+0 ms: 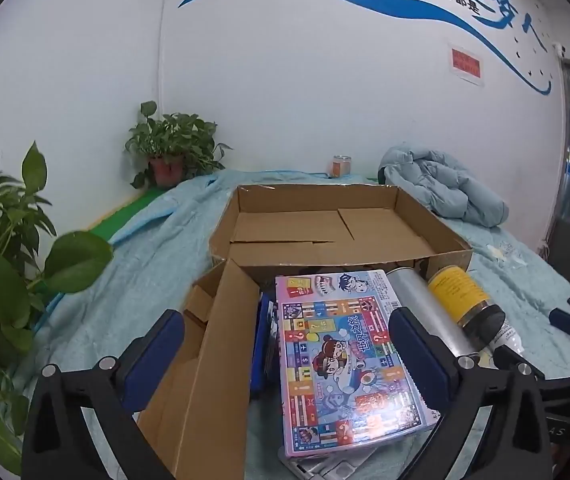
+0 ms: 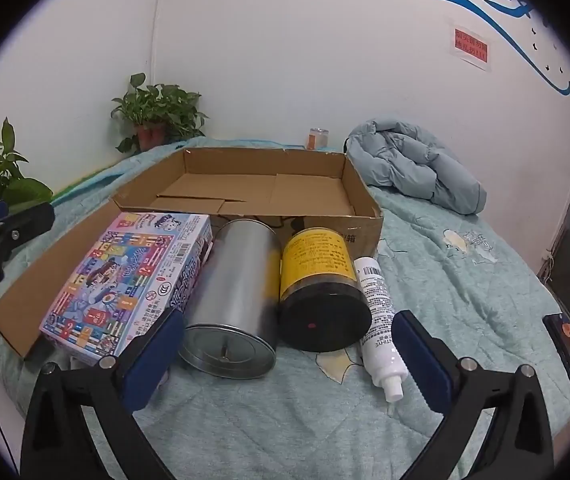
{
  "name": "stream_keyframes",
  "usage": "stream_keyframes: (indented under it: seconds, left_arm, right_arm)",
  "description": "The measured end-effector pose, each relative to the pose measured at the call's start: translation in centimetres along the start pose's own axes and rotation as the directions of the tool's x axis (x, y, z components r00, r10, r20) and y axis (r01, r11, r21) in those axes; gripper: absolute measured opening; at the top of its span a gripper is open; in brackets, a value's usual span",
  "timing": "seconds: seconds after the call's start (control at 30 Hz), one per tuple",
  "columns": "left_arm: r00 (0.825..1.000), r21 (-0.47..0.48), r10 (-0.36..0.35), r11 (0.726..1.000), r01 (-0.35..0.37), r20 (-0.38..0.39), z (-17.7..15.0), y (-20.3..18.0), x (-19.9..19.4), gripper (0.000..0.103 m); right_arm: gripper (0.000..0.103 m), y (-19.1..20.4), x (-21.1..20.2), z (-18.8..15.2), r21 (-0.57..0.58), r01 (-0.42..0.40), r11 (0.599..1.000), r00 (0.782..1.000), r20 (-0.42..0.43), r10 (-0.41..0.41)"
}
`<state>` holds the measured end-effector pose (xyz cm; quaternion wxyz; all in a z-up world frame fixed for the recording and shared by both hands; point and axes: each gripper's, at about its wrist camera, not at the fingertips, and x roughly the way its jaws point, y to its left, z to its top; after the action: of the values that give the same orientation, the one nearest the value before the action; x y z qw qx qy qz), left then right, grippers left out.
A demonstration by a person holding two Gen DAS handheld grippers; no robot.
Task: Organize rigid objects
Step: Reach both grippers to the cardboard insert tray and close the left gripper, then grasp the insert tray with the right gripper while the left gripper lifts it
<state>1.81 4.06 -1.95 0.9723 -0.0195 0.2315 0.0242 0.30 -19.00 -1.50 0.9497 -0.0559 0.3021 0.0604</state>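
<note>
Covering the bed [image 2: 465,280], a quilted teal blanket bears a shallow cardboard box [image 2: 245,188], glossy board-game box [image 2: 125,276], smooth metal canister [image 2: 237,300]; both tongs [image 1: 285,360] [image 2: 289,360] gape apart, empty.

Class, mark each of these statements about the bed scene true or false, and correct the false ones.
1. The brown cardboard box holds the silver metal can. False: the box is empty; the can lies in front of it.
2. The yellow-labelled jar with a black lid lies on its side. True.
3. The white plastic bottle stands upright. False: it lies flat beside the jar.
4. The right gripper is open, holding nothing. True.
5. The colourful board game box lies left of the can. True.
</note>
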Motion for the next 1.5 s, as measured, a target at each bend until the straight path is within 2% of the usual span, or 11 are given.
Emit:
stream_keyframes:
  seconds: [0.43,0.53,0.6,0.63,0.67,0.73,0.83,0.87,1.03,1.3,1.5]
  left_arm:
    - [1.0,-0.014,0.018,1.0,-0.018,-0.011,0.5,0.1,-0.9,0.103]
    - [0.999,-0.047,0.043,0.998,-0.044,-0.018,0.6,1.3,-1.1,0.101]
    - [0.999,-0.064,0.036,0.997,-0.037,-0.019,0.7,2.3,-1.3,0.06]
    - [0.999,-0.065,0.017,0.998,-0.02,-0.035,0.8,2.9,-1.1,0.015]
    - [0.997,-0.084,-0.009,0.996,0.003,-0.071,0.8,3.5,-0.8,0.004]
    - [0.995,-0.125,-0.012,0.992,0.0,-0.096,0.8,4.8,-1.0,0.011]
    - [0.993,-0.103,0.034,0.994,-0.046,-0.114,0.9,6.1,-1.4,0.099]
    - [0.995,-0.109,0.045,0.993,-0.055,-0.087,0.7,6.7,-1.5,0.103]
    - [0.99,-0.158,-0.01,0.987,-0.013,-0.143,-0.6,10.7,-0.5,0.103]
    - [0.927,-0.365,-0.21,0.927,0.088,-0.311,-4.7,16.6,3.1,0.099]
    - [0.872,-0.511,-0.393,0.835,0.205,-0.292,-7.0,18.3,4.6,0.066]
  right_arm:
    - [0.102,1.2,1.2,0.3,0.0,-0.033,0.999,0.999,-0.035,0.033]
    - [0.063,1.3,0.3,0.4,-0.015,-0.008,1.0,1.0,0.007,0.009]
    - [0.058,1.3,-0.1,0.7,-0.011,-0.013,1.0,1.0,0.02,0.013]
    - [0.063,1.3,-0.4,0.8,-0.005,-0.04,0.999,0.999,0.032,0.04]
    - [0.084,1.3,-0.5,1.1,-0.004,-0.058,0.998,0.998,0.036,0.058]
    - [0.102,1.5,-0.9,1.2,0.002,-0.076,0.997,0.995,0.072,0.076]
    - [0.102,1.6,-1.3,1.5,-0.001,-0.08,0.997,0.991,0.111,0.08]
    - [0.102,1.7,-1.3,1.7,0.002,-0.087,0.996,0.99,0.11,0.087]
    - [0.102,3.3,-1.4,1.8,-0.025,-0.189,0.982,0.98,0.062,0.19]
    - [0.102,11.0,-3.0,2.2,-0.195,-0.371,0.908,0.925,0.011,0.38]
    - [0.102,16.2,-3.0,1.8,-0.285,-0.426,0.859,0.902,-0.057,0.428]
